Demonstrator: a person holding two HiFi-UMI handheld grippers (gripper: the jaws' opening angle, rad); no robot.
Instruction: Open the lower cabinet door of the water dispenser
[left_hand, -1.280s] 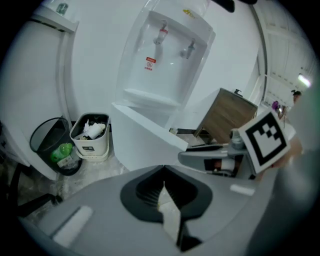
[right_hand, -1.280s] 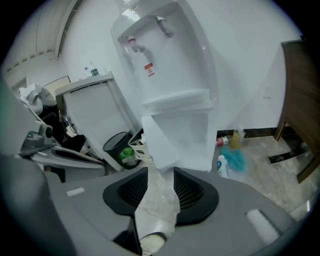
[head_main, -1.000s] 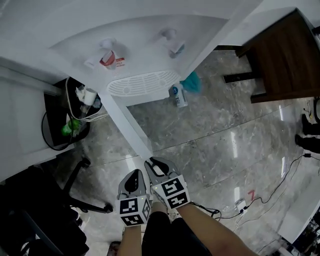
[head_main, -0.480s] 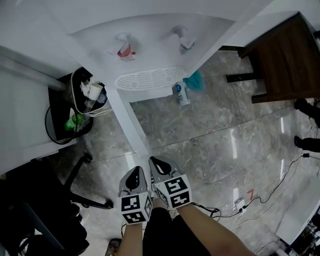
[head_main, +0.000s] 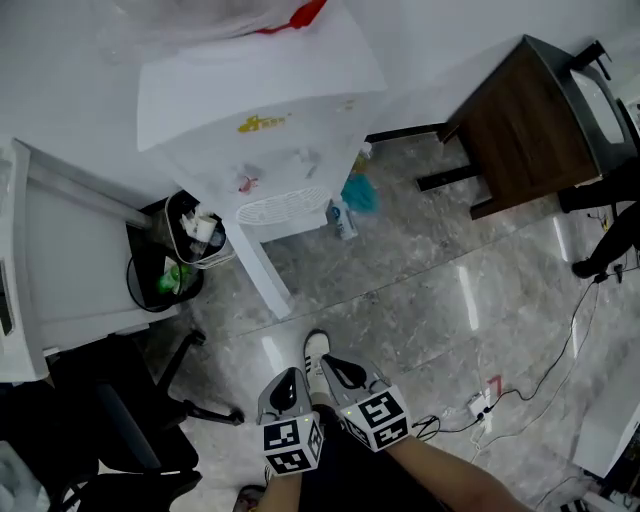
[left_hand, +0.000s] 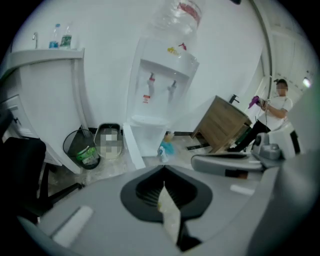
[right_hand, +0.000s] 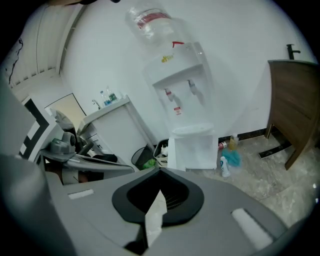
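1. both claws are clenched and hold nothing: the left gripper (left_hand: 163, 172) has its jaws pressed together at the tips, and the right gripper (right_hand: 160, 175) shows the same.
2. in the head view the two grippers sit side by side at the bottom edge, close to the person's legs. their marker cubes are just beside each other, and a white shoe (head_main: 316, 350) is just in front of them.
3. the dispenser (head_main: 265, 110) stands against the white wall at the top, with a bottle on it.
4. its lower door (head_main: 262, 268) is open. it is swung out from the picture-left side of the dispenser toward the person and is seen almost edge-on.
5. both grippers are well apart from the door and touch nothing.
6. left of the door stand a mesh bin (head_main: 135, 290) and a second bin (head_main: 218, 257) with rubbish in it.
7. right of the door, a small bottle (head_main: 343, 220) and a teal cloth (head_main: 360, 192) lie on the grey floor (head_main: 420, 300).
8. a wooden table (head_main: 520, 120) is at the upper right, and a black chair (head_main: 120, 420) is at the lower left.
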